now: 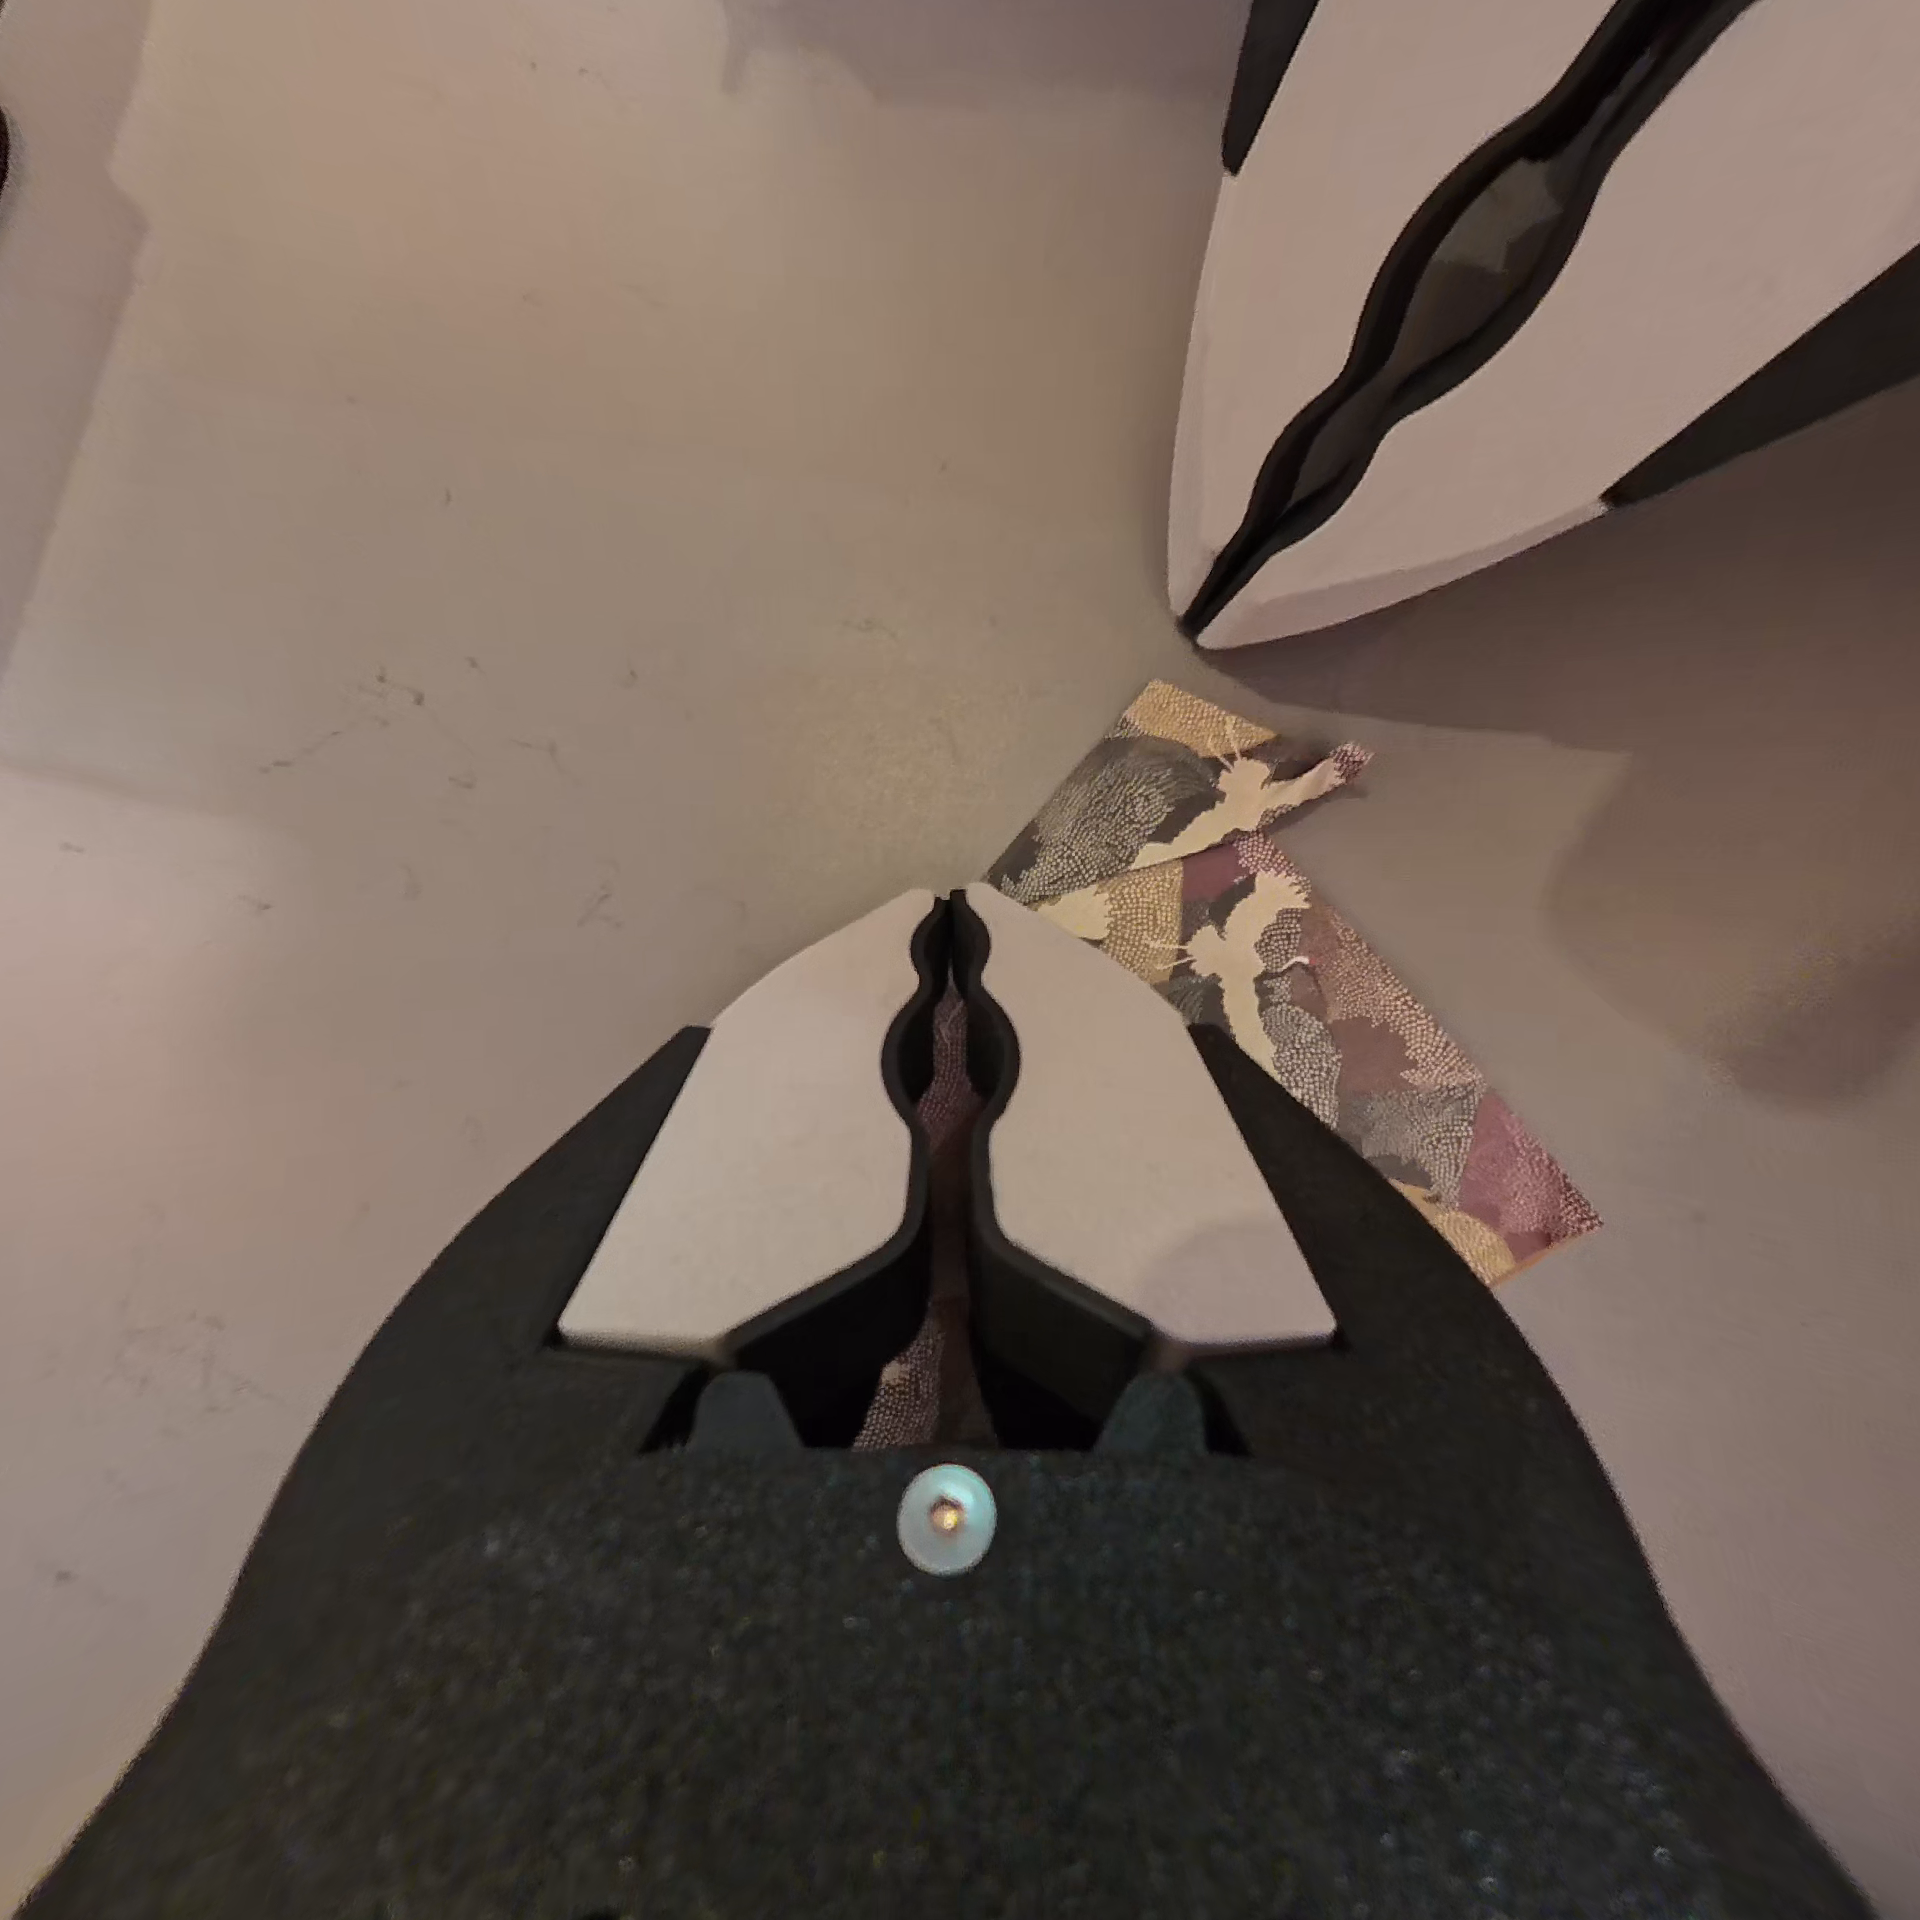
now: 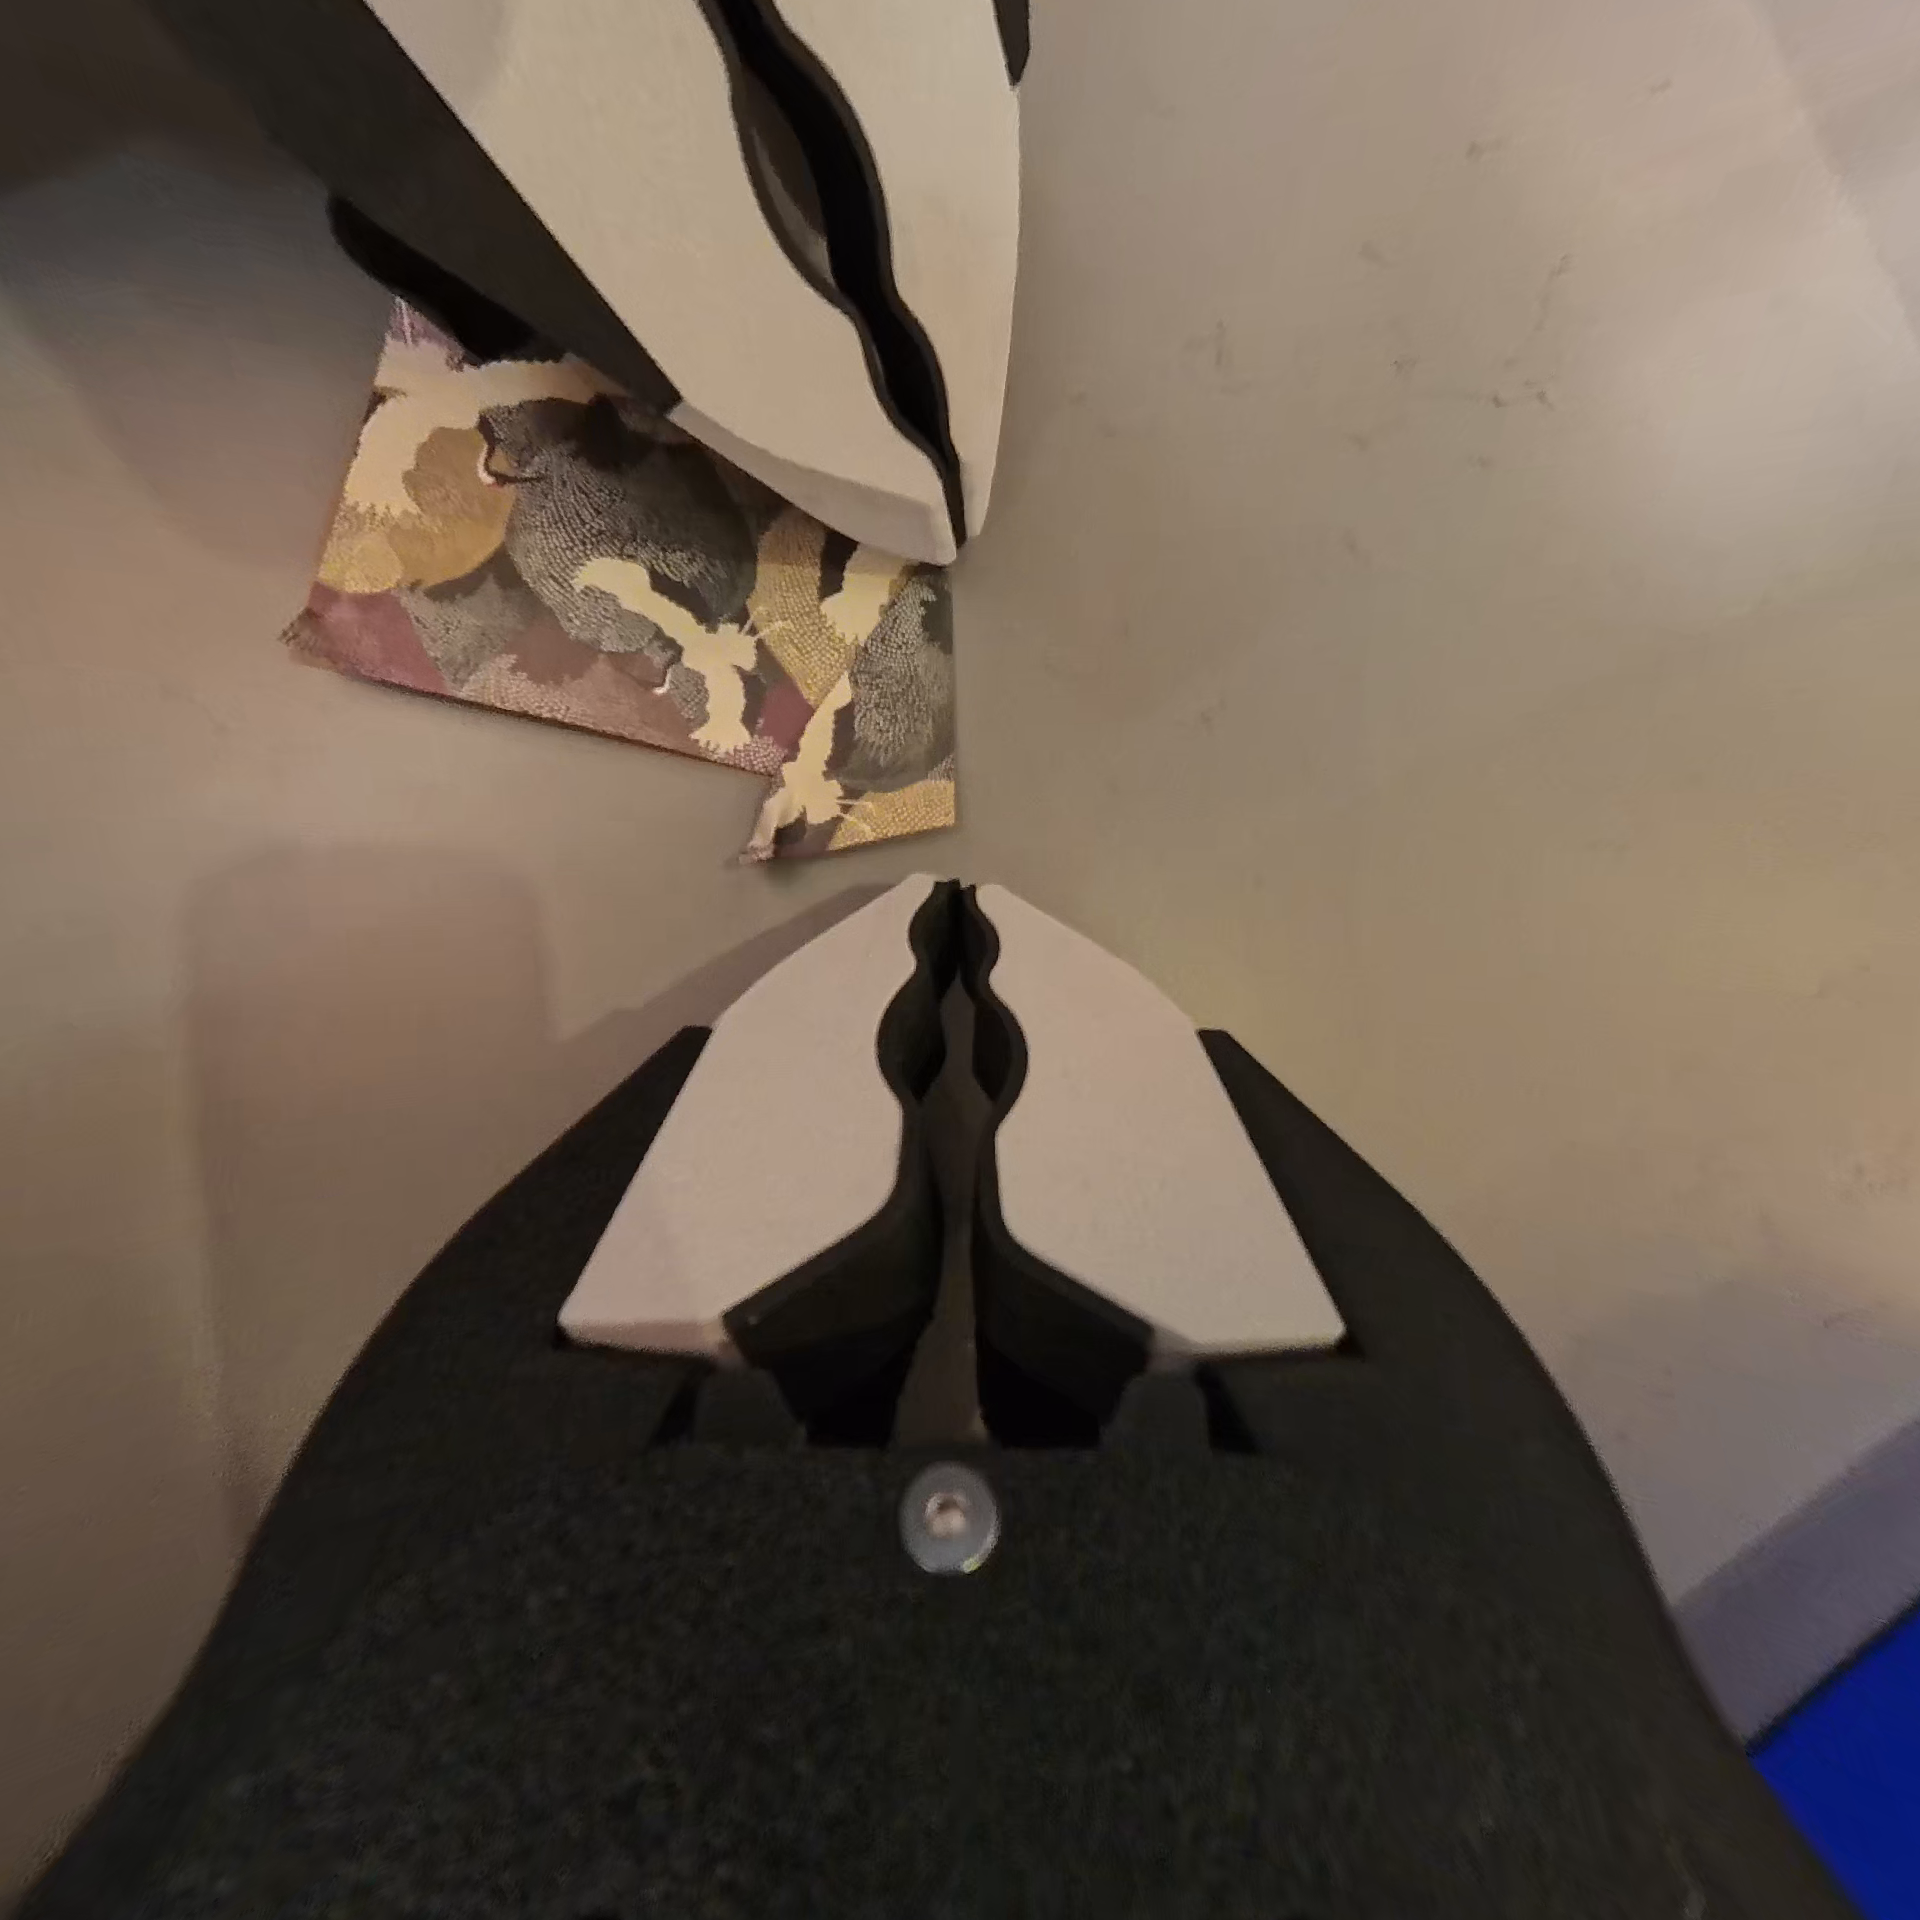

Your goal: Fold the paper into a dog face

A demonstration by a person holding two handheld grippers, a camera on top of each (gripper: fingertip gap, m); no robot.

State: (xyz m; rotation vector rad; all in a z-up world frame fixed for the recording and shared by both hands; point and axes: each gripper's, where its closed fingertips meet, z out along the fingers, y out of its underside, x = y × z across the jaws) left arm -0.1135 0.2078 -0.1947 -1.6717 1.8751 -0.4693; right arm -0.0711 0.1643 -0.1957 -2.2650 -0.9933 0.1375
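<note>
Left claw (image 1: 953, 902), fingers closed together, tips resting over the near edge of the folded patterned paper (image 1: 1309, 997), gripping nothing visible. Right claw (image 2: 958, 891), likewise closed and empty, tips just beside the paper's (image 2: 665, 623) small turned-up corner. The paper lies flat on the pale bench (image 1: 520, 623), between both claws.
</note>
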